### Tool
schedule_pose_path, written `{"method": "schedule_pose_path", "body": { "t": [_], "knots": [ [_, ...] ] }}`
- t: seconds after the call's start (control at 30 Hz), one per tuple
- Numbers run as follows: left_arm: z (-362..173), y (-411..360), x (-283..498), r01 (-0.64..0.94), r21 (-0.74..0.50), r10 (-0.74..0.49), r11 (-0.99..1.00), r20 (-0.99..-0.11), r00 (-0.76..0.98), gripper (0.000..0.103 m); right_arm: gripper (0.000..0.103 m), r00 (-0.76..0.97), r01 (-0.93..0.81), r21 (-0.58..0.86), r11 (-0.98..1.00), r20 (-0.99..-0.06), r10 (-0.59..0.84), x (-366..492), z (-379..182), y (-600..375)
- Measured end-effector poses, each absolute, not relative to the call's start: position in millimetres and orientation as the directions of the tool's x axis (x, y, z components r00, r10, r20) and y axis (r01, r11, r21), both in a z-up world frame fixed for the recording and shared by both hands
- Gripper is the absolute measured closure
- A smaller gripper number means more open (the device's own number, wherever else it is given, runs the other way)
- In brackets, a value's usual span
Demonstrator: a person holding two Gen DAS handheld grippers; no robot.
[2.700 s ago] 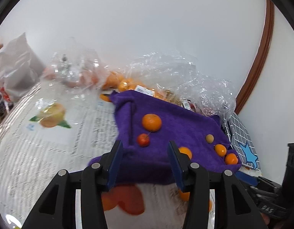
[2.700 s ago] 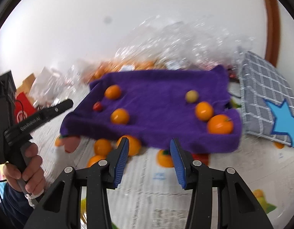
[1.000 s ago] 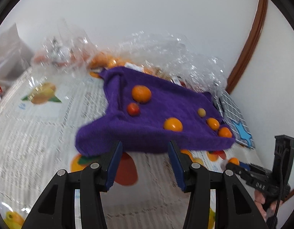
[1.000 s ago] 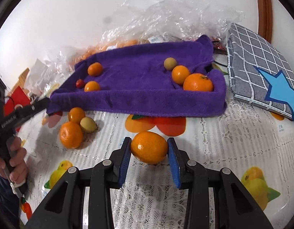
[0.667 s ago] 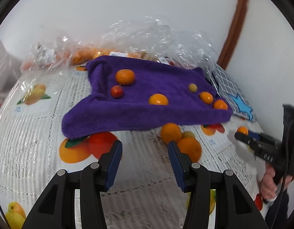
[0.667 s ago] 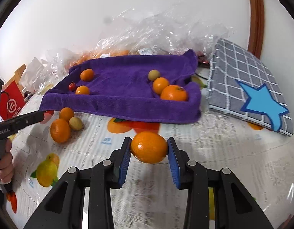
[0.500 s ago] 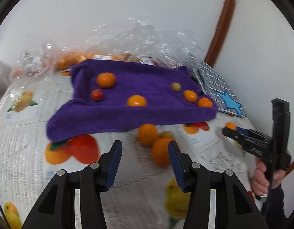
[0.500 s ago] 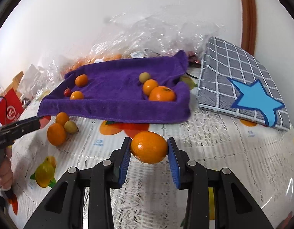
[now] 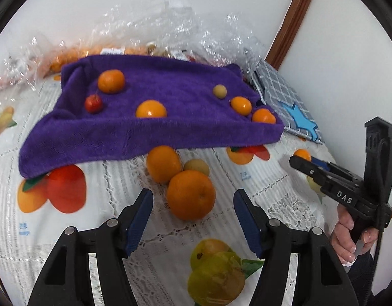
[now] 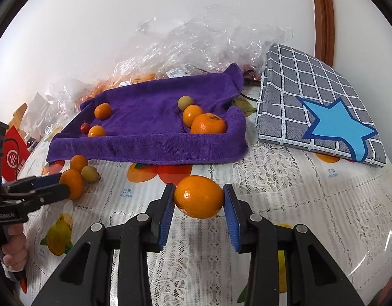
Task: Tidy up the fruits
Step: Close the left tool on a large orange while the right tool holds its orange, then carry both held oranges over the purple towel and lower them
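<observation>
Right wrist view: right claw (image 10: 199, 205) clamped on 1 orange (image 10: 199, 196), blue pads pressing its 2 sides, fruit raised clear of the lace-covered worktop (image 10: 310, 204). Straight ahead and a little up, purple towel (image 10: 150, 140) spread with its near hem facing the claw; 3 fruits bunched at the towel's right end, the largest a mandarin (image 10: 208, 123), and 3 more at the left end, leaving a bare stretch between the 2 groups. Likely drop zone therefore dead ahead, beyond the hem, no sideways swing needed. Off to the right, grey checked cushion (image 10: 318, 102) with a blue star, apart from the towel. Left wrist view: left claw (image 9: 193, 219) spread wide and empty, bracketing the big orange (image 9: 191, 195) lying on the worktop just in front of its tips. Touching that one from behind, a second orange (image 9: 163, 164) and a small pale fruit (image 9: 196, 167), both at the towel's near edge. Left side plainly nearer this loose cluster; closing around the front orange risks nudging the 2 neighbours.
</observation>
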State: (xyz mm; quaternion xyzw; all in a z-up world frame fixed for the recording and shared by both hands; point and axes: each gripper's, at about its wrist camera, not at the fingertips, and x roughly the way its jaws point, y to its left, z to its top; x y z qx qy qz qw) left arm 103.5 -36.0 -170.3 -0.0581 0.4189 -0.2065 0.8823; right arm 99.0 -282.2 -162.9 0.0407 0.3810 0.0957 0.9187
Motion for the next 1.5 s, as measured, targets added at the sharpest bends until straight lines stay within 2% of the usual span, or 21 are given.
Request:
{"method": "schedule_pose_path", "body": {
  "t": [0.1, 0.17, 0.23, 0.3, 0.47, 0.9, 1.17, 1.5],
  "knots": [
    [-172.2, -39.8, 104.4, 0.318, -0.268, -0.408, 0.909, -0.720, 0.561, 0.041, 0.065, 0.687, -0.143, 0.151, 0.978, -0.696, 0.208, 100.3, -163.6, -282.1],
    [-172.8, -40.5, 106.0, 0.316, -0.272, -0.410, 0.909, -0.721, 0.558, 0.045, 0.065, 0.686, -0.144, 0.151, 0.978, -0.697, 0.209, 100.6, -163.7, -282.0],
    [-174.0, -40.4, 107.1, 0.314, -0.280, -0.415, 0.907, -0.720, 0.556, 0.059, 0.065, 0.686, -0.145, 0.151, 0.978, -0.697, 0.209, 101.0, -163.8, -281.7],
    [-174.6, -39.7, 107.2, 0.313, -0.283, -0.416, 0.907, -0.719, 0.556, 0.066, 0.065, 0.686, -0.146, 0.150, 0.978, -0.697, 0.209, 101.4, -163.8, -281.8],
    [-175.1, -33.4, 106.4, 0.323, -0.338, -0.466, 0.884, -0.699, 0.543, 0.066, 0.065, 0.686, -0.146, 0.156, 0.977, -0.696, 0.213, 101.6, -163.8, -282.0],
    [-158.6, -13.6, 90.8, 0.308, -0.384, -0.489, 0.871, -0.602, 0.631, 0.066, 0.065, 0.699, -0.139, 0.177, 0.974, -0.680, 0.223, 98.4, -161.3, -282.9],
    [-153.6, 6.8, 90.2, 0.258, -0.414, -0.470, 0.873, -0.571, 0.673, 0.066, 0.065, 0.710, -0.125, 0.186, 0.974, -0.670, 0.219, 94.5, -159.4, -283.2],
    [-129.8, 28.3, 92.3, 0.225, -0.359, -0.399, 0.906, -0.546, 0.736, 0.066, 0.065, 0.725, -0.132, 0.183, 0.974, -0.652, 0.220, 99.2, -141.2, -280.5]
  ]
}}
